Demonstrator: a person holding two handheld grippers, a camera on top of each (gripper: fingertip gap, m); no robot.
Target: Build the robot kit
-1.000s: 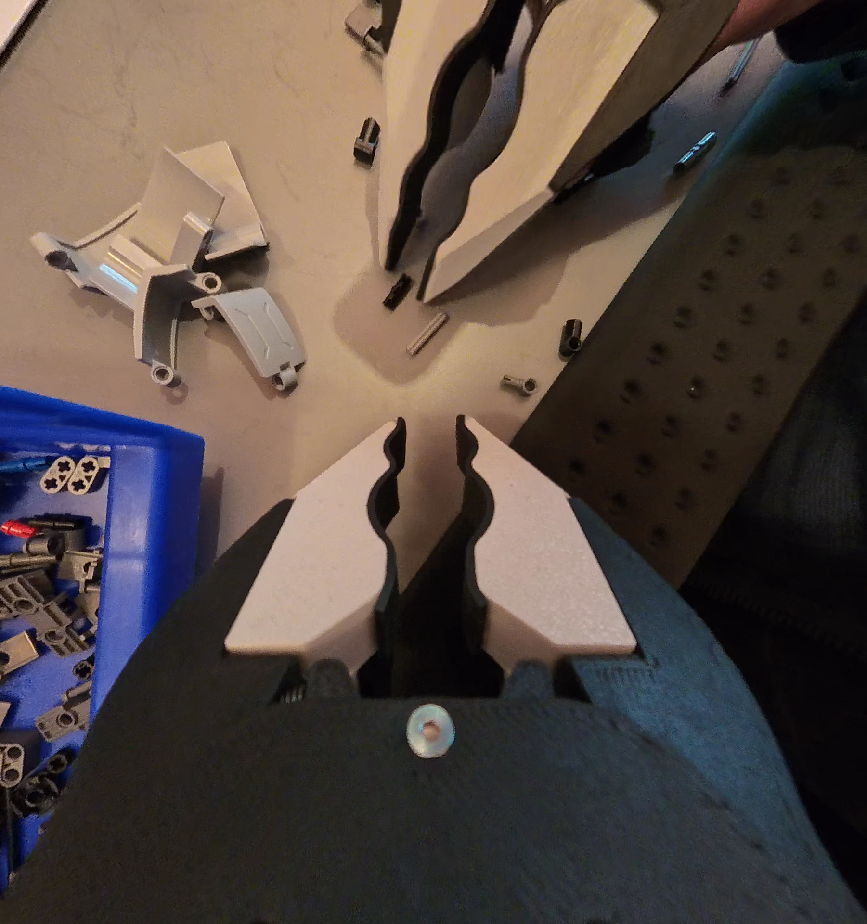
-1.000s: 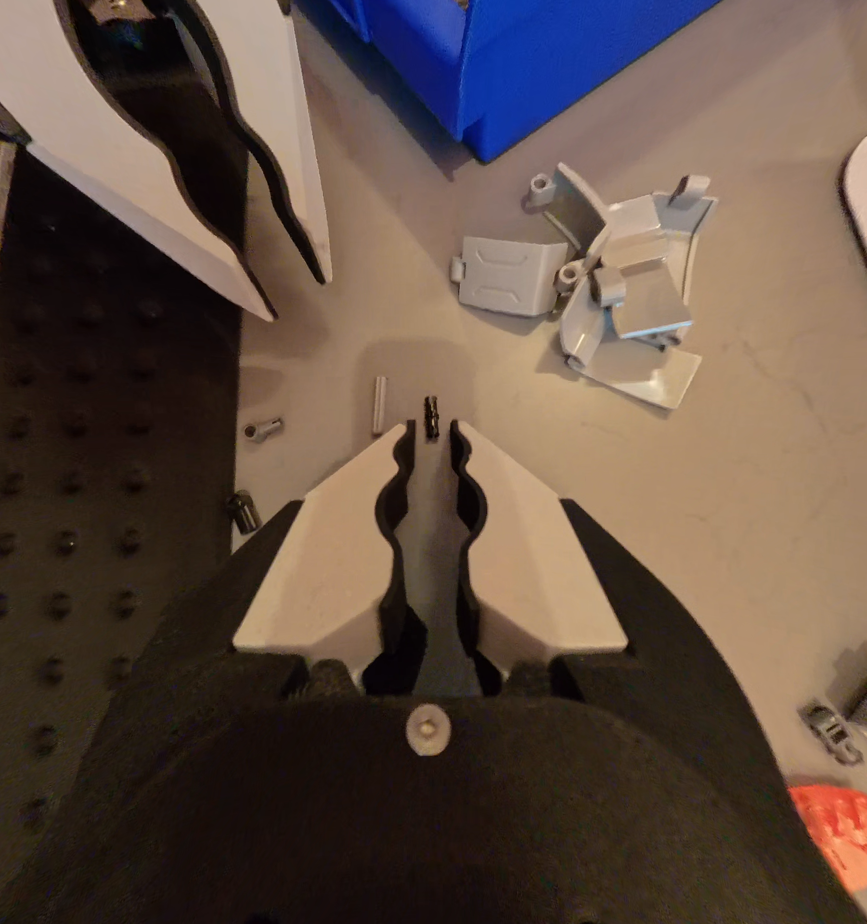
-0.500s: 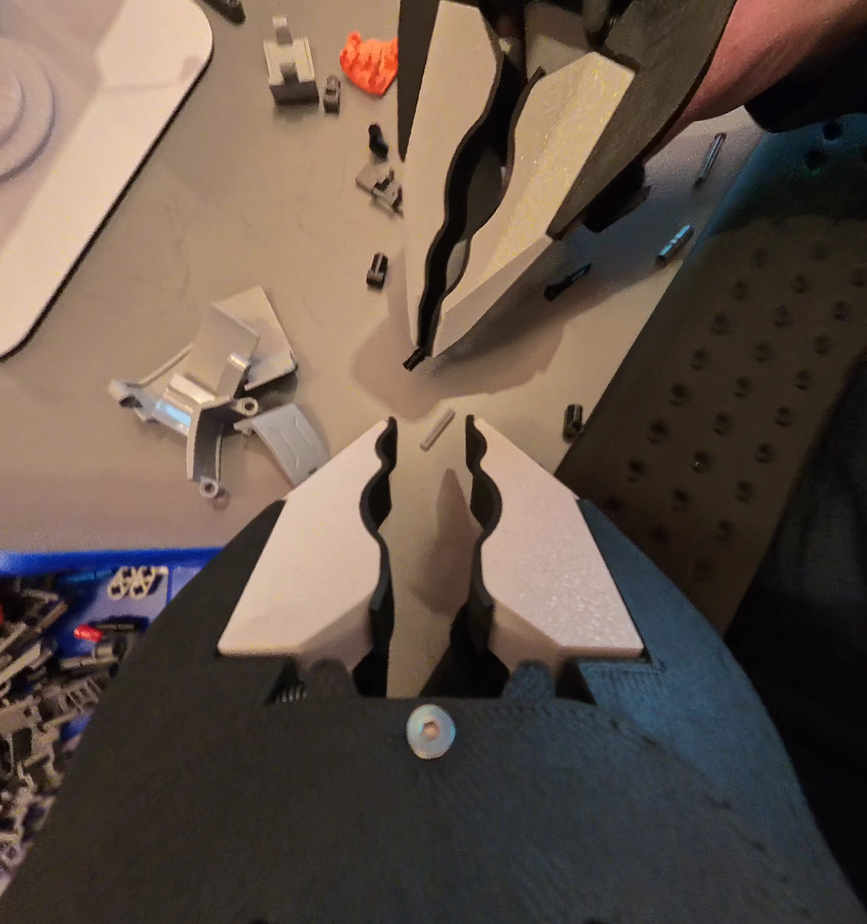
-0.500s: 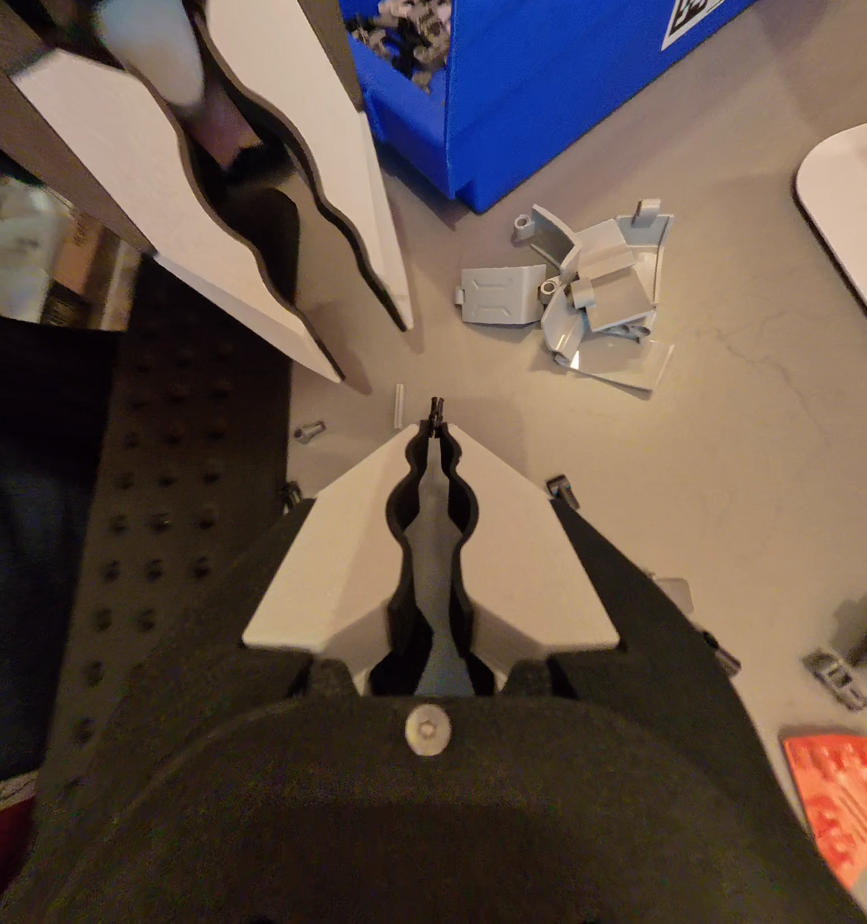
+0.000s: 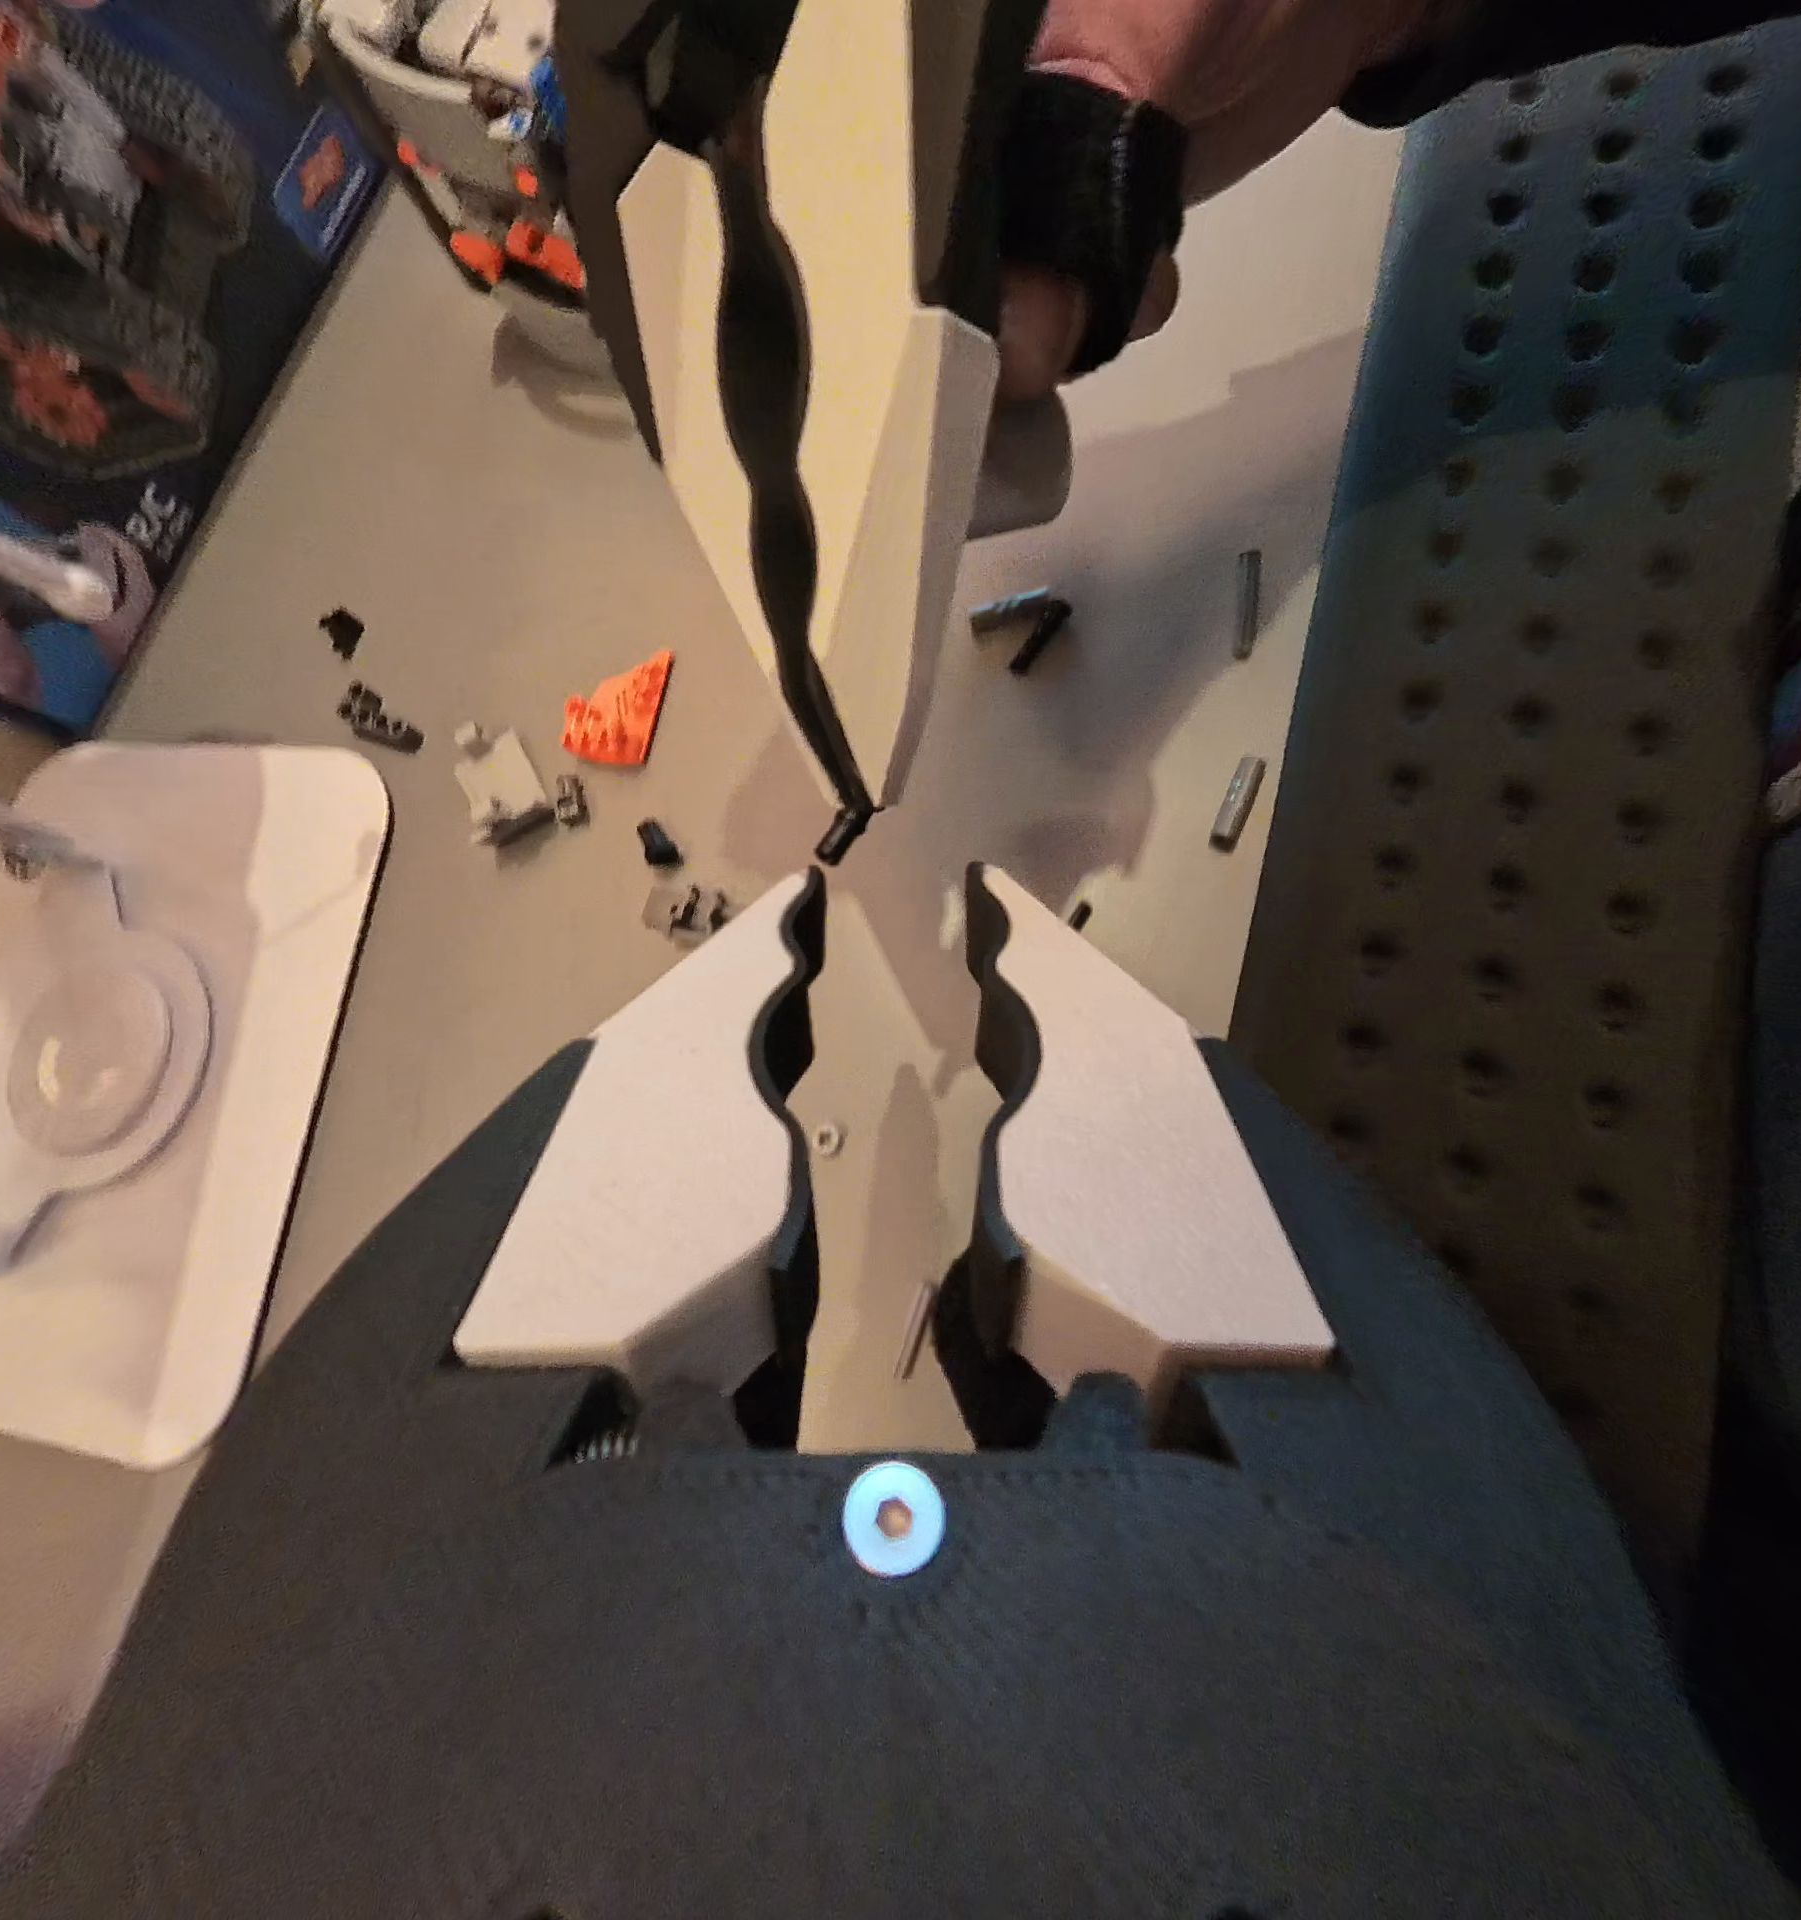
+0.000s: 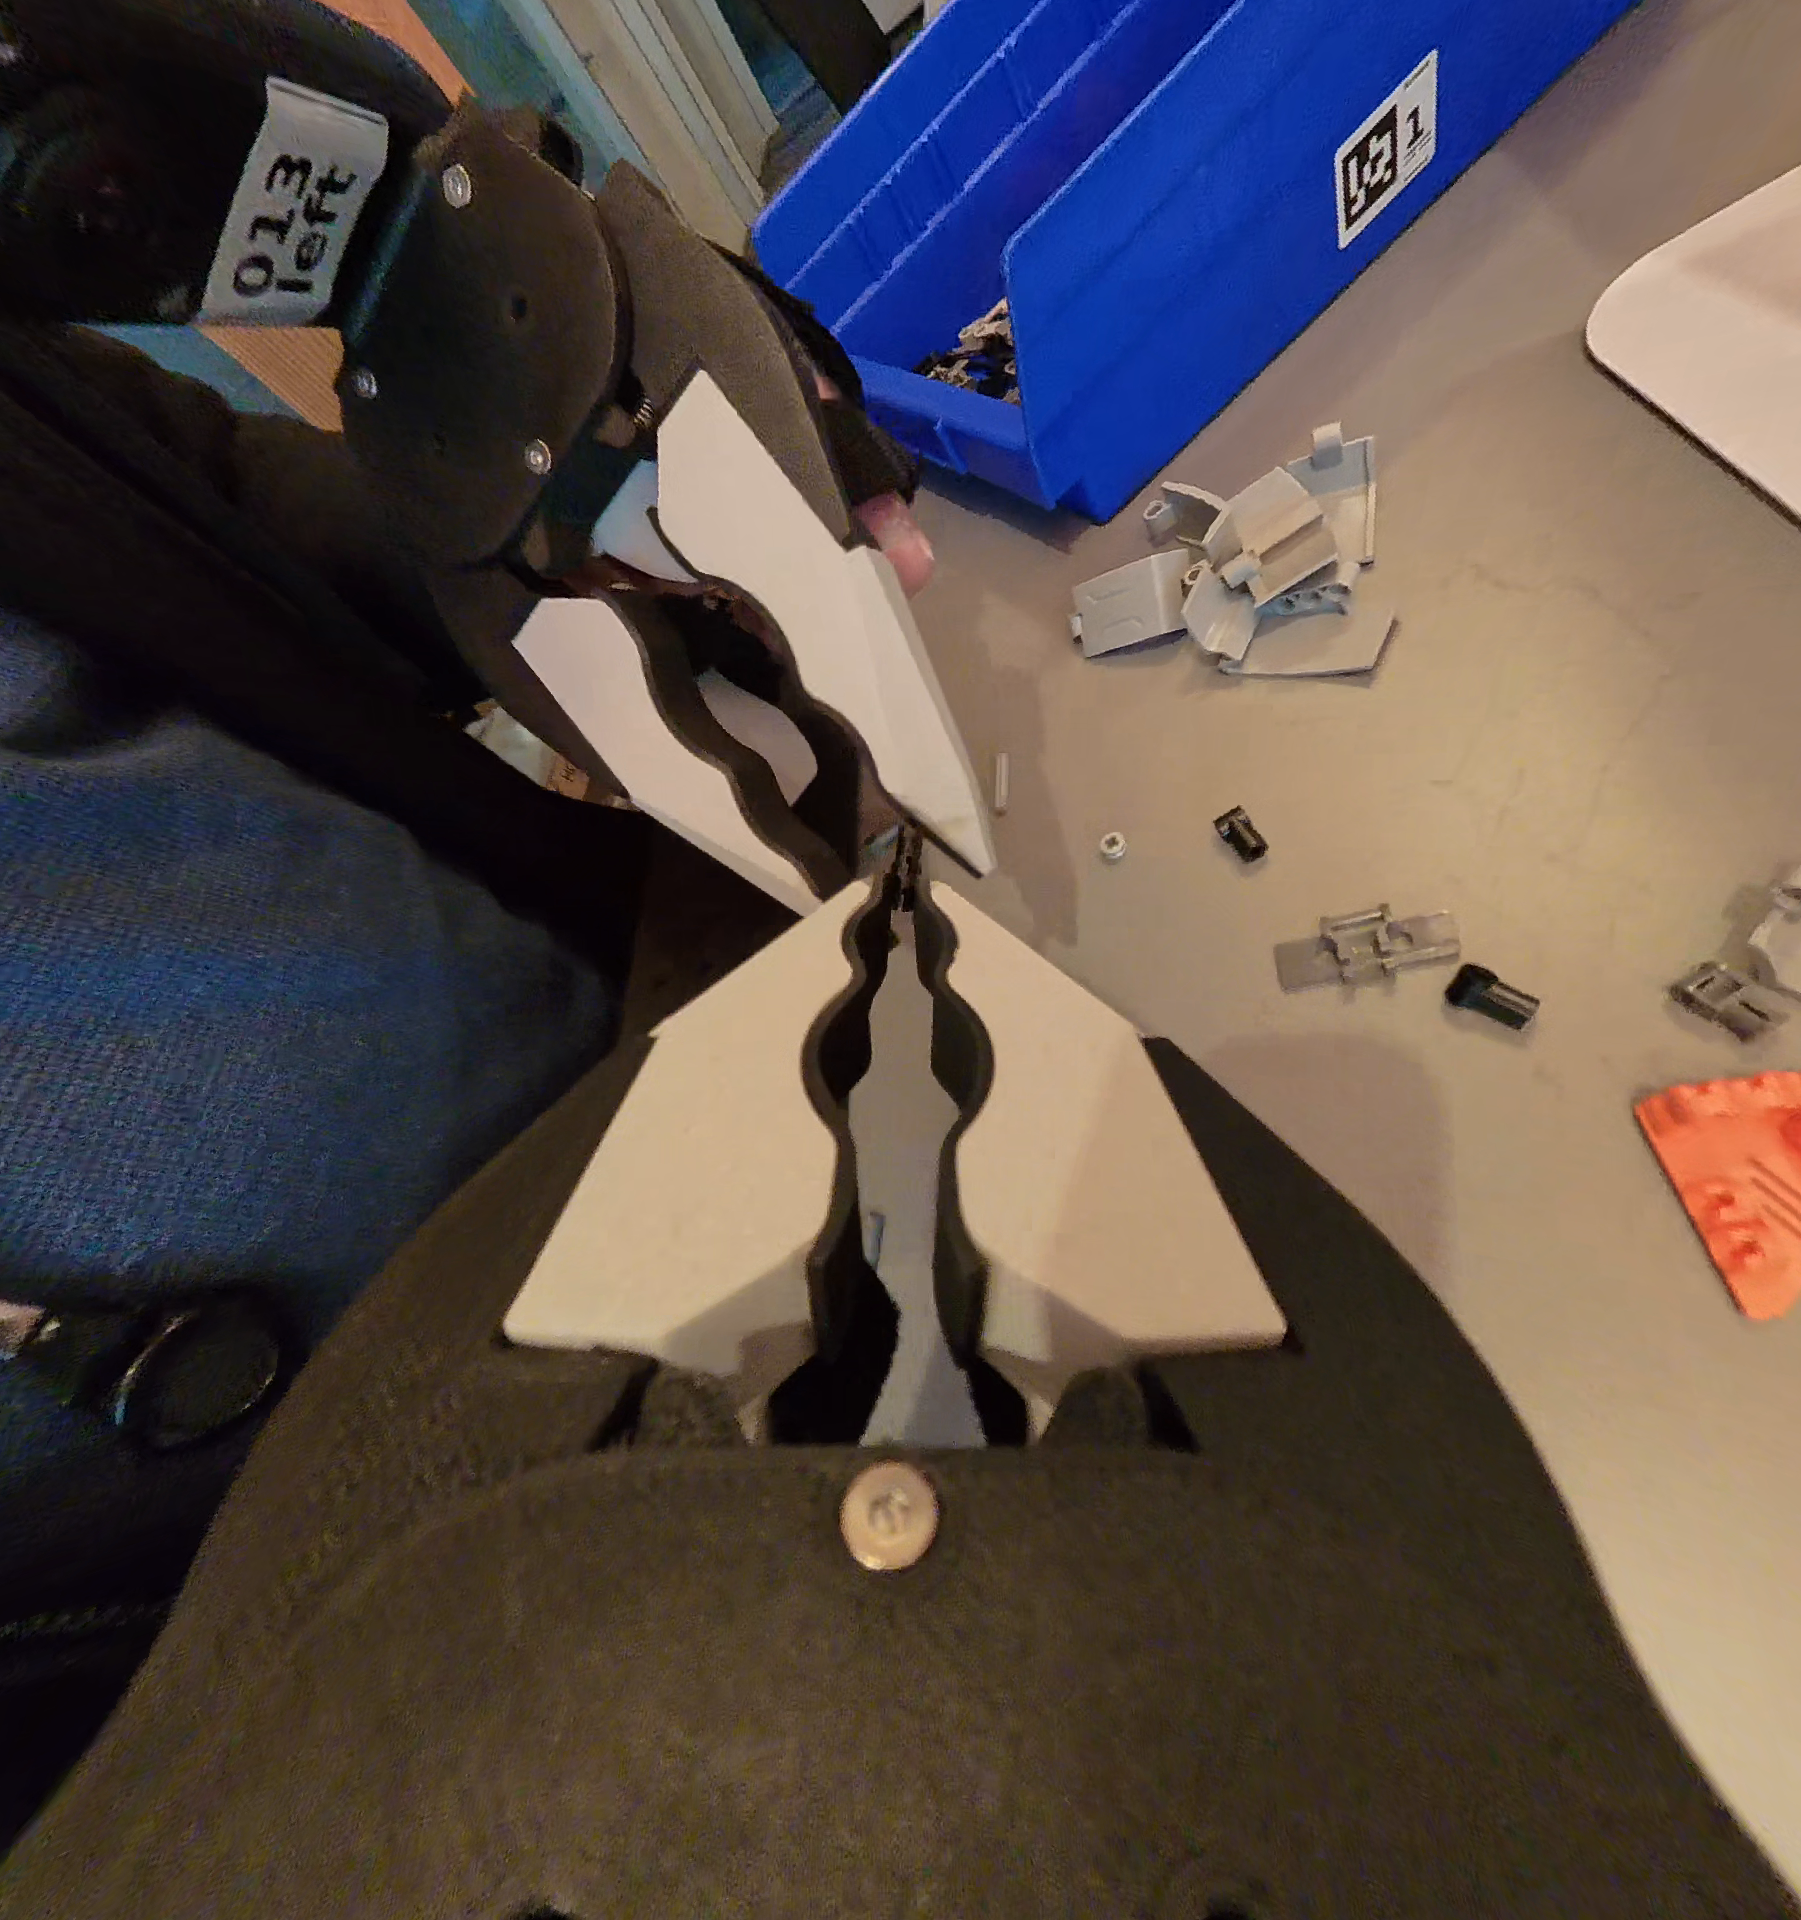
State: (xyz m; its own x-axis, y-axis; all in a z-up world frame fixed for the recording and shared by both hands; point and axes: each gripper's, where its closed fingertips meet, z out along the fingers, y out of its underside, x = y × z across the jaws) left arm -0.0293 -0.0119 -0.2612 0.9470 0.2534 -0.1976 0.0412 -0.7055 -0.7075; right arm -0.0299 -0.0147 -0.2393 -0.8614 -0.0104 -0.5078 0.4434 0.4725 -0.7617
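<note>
My right gripper [image 6: 901, 896] is shut on a small black pin [image 6: 908, 862] held at its very tips, lifted above the grey table [image 6: 1395, 1351]. In the left wrist view it comes down from above [image 5: 860, 805] with the pin [image 5: 842, 831] sticking out below. My left gripper [image 5: 894, 883] is open and empty. Its tips sit just short of the pin, which is close to the left-hand fingertip [image 5: 811, 891]. In the right wrist view the left gripper's white fingers [image 6: 854, 644] reach in from the upper left, tip to tip with mine.
A blue parts bin [image 6: 1187, 312] stands at the back, grey panel pieces [image 6: 1260, 561] beside it. An orange plate [image 6: 1769, 1184], black connectors [image 6: 1490, 997] and small grey parts [image 6: 1363, 948] lie scattered. A white board [image 5: 148, 1091] lies left, a black perforated mat [image 5: 1550, 727] right.
My right gripper closed on the black pin on the table, lifted it and brought it up to my left gripper's tips. Both grippers rose and tilted; the left stayed open.
</note>
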